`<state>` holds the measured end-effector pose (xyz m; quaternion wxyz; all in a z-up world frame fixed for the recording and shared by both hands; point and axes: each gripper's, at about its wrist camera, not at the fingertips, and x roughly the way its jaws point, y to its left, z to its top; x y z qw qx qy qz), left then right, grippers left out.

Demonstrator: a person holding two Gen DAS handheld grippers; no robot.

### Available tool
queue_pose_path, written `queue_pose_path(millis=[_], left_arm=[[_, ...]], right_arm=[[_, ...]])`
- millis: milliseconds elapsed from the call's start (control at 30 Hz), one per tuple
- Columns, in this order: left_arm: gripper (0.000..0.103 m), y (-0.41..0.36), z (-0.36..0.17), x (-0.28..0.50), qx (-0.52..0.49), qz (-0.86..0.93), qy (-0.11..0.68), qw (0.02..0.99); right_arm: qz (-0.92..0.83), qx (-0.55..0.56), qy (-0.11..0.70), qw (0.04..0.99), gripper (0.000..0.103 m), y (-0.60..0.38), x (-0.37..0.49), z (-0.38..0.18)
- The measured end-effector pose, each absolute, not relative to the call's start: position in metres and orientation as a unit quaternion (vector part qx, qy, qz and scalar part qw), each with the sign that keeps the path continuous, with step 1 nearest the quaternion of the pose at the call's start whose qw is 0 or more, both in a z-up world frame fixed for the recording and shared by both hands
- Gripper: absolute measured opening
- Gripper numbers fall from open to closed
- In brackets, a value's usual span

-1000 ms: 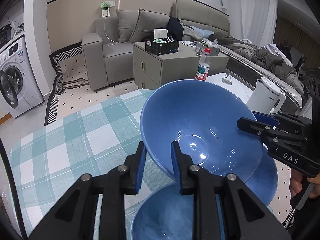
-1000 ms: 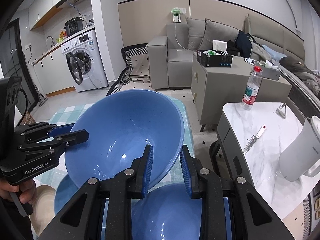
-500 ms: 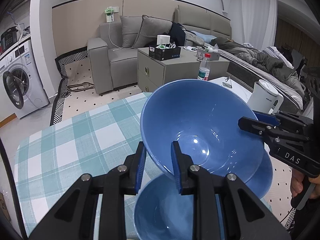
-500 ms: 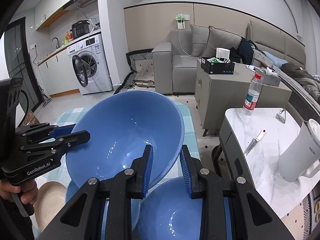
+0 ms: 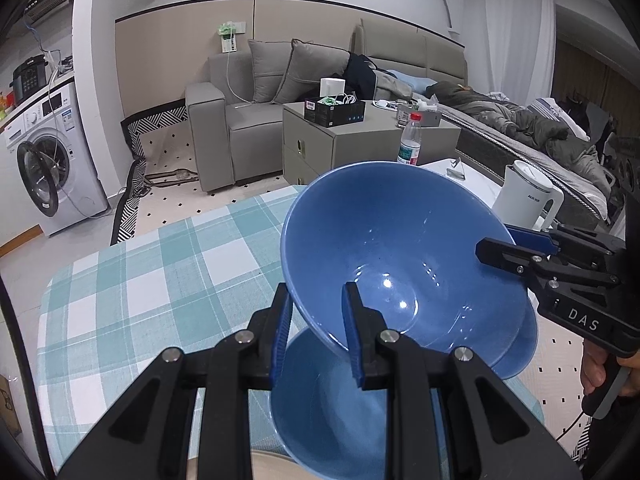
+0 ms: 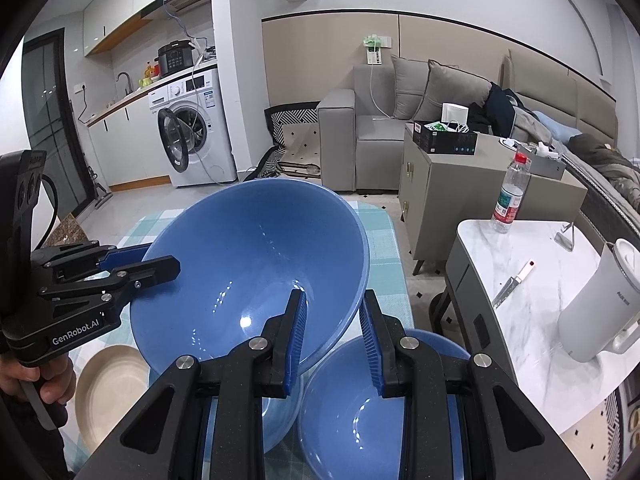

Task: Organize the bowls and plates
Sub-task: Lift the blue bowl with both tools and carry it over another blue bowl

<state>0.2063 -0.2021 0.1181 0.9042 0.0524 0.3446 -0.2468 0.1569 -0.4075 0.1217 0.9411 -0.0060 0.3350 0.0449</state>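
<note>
Left wrist view: my left gripper (image 5: 316, 320) clamps the large blue bowl's (image 5: 400, 256) near rim, hiding the lower blue bowl (image 5: 336, 412) beneath. Right wrist view: my right gripper (image 6: 334, 336) pinches the opposite rim above the checked tablecloth (image 6: 384, 236); a beige plate (image 6: 108, 384) sits partly hidden left of the bowl.

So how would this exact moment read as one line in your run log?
left claw: shut on big blue bowl rim | right claw: shut on opposite rim | bowl: tilted, above two blue bowls | table

My blue bowl (image 5: 400, 256) looks glossy and glazed; the checked tablecloth (image 5: 152, 280) is woven and matt; my jaws' pads (image 6: 298, 336) are ribbed.
</note>
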Motion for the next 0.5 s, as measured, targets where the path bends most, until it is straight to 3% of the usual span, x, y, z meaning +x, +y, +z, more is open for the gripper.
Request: queue_pose_path(millis=[500], left_arm=[[0.023, -0.181, 0.110, 0.185, 0.046, -0.237, 0.341, 0.908]], right_arm=[[0.057, -0.006, 0.331, 0.942, 0.028, -0.385, 0.138, 0.112]])
